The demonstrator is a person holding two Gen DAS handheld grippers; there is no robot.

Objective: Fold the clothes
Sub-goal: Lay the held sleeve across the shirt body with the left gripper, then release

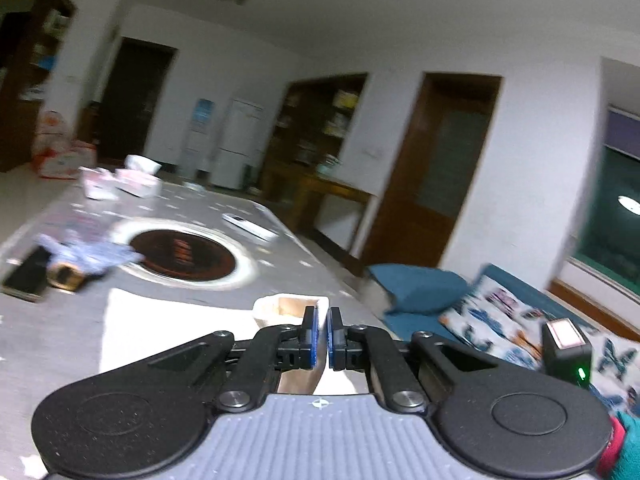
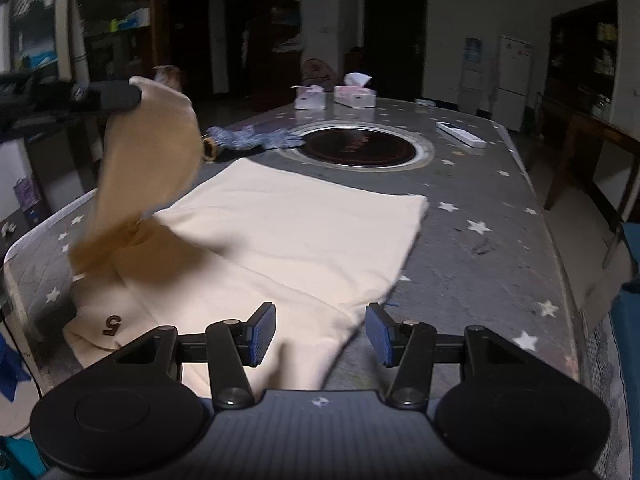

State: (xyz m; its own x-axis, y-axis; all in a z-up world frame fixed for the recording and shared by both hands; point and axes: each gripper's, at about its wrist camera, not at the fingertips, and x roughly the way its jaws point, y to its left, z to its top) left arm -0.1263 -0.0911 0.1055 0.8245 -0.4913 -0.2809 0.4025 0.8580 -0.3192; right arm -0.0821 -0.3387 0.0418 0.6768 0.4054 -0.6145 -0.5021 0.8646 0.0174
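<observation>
A cream garment (image 2: pixel 288 232) lies flat on the star-patterned table (image 2: pixel 480 240), a dark "5" mark (image 2: pixel 112 325) near its front left corner. One part of it, a sleeve or corner (image 2: pixel 152 152), is lifted high at the left. My left gripper (image 2: pixel 132 94) is shut on that part's top end. In the left wrist view the left gripper (image 1: pixel 322 316) has its blue pads together, with cream cloth (image 1: pixel 292 308) showing just past them. My right gripper (image 2: pixel 320 320) is open over the garment's near edge, its pads clear of the cloth.
A round dark hob (image 2: pixel 360 146) is set in the table's middle. A blue patterned cloth (image 2: pixel 252 138) lies to its left. Two tissue boxes (image 2: pixel 354 96) stand at the far end and a white remote (image 2: pixel 460 134) at the right. A blue sofa cushion (image 1: pixel 420 288) lies beyond the table.
</observation>
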